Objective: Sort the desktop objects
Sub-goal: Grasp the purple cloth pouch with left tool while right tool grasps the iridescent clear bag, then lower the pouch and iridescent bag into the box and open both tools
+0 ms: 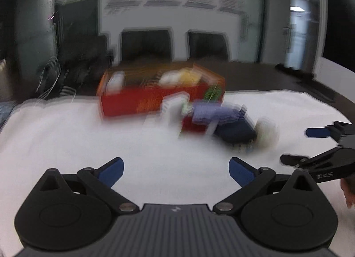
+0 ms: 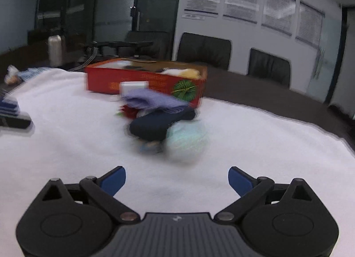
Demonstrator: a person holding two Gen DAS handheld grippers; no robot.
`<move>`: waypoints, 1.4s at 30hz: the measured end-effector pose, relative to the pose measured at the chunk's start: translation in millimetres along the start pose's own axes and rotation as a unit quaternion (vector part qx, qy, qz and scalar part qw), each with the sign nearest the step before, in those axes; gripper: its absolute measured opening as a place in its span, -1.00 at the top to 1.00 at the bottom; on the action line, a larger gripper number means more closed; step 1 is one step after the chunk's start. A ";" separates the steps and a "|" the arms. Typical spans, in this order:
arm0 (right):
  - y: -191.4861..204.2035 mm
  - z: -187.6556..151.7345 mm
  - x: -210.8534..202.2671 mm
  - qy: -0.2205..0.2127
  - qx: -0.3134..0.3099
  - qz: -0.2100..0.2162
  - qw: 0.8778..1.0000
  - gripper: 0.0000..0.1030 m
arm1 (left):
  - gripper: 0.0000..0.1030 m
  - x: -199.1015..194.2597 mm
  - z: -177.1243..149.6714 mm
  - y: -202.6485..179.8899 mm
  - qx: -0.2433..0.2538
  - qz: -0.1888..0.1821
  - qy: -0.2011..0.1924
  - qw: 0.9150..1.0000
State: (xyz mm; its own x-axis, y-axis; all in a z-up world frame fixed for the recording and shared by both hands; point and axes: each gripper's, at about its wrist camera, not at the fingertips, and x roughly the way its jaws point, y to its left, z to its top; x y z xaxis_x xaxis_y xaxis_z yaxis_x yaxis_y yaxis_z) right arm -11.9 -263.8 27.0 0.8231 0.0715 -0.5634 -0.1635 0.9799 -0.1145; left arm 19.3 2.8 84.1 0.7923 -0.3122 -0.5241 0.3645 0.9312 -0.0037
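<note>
Count: one red box (image 2: pixel 142 81), one lilac cloth (image 2: pixel 150 100), one dark navy pouch (image 2: pixel 155 125), one white charger block (image 2: pixel 133 86); blurred.
Pile: on white-covered bench (image 2: pixel 66 146), touching box front.
Left claw (image 1: pixel 176 171): wide apart, empty, tilted downward.
Right claw (image 2: pixel 176 180): wide apart, empty, facing pile.
Behind: two chairs (image 2: pixel 204 49).

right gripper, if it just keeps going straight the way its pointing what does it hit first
Probably the dark navy item at the near end of the pile, with the pale translucent thing beside it. The right gripper is open, with only bare white cloth before that. Blur makes depth uncertain.
</note>
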 end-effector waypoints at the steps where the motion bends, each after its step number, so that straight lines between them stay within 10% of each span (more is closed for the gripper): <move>1: -8.1 6.3 7.5 0.001 -0.003 -0.002 1.000 -0.80 | -1.00 9.5 11.2 -0.4 0.012 -0.022 -0.010 1.000; 6: -39.7 27.5 58.4 0.031 0.060 0.055 0.996 -0.52 | -1.00 90.0 52.3 -16.7 0.002 -0.098 0.039 0.994; 11: -46.8 20.9 83.0 0.044 0.107 0.100 0.988 0.02 | -0.88 150.0 62.3 -44.6 0.025 -0.014 0.045 0.999; 12: -47.0 19.0 82.4 0.040 0.113 0.104 0.987 0.04 | -0.72 158.2 63.0 -42.2 0.007 -0.019 0.057 0.998; 14: -51.6 17.0 80.1 0.029 0.125 0.109 0.986 0.11 | 0.62 168.6 63.0 -34.1 -0.025 -0.043 0.086 0.995; 16: -56.9 14.9 79.4 0.022 0.145 0.112 0.983 0.14 | 0.74 171.0 64.2 -27.0 -0.043 -0.054 0.098 0.993; 25: -60.9 12.8 57.6 -0.045 0.155 0.094 0.982 0.17 | 0.82 94.2 120.4 -24.9 -0.041 -0.103 -0.012 0.994; 31: -62.3 54.4 39.6 -0.075 0.132 0.087 0.985 0.17 | 0.81 59.1 180.5 2.3 -0.034 -0.066 -0.086 0.994; 42: -41.3 233.9 161.1 0.047 0.075 0.081 0.993 0.15 | 0.81 200.8 168.2 80.3 -0.142 0.030 0.050 0.988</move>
State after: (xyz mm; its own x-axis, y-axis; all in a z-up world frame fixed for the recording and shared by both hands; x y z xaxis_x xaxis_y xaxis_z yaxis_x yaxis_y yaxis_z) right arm 254.7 -249.1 132.3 0.7375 0.2203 -0.6385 -0.2011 0.9741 0.1038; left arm 289.9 -16.9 121.8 0.7504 -0.2484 -0.6125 0.1557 0.9670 -0.2014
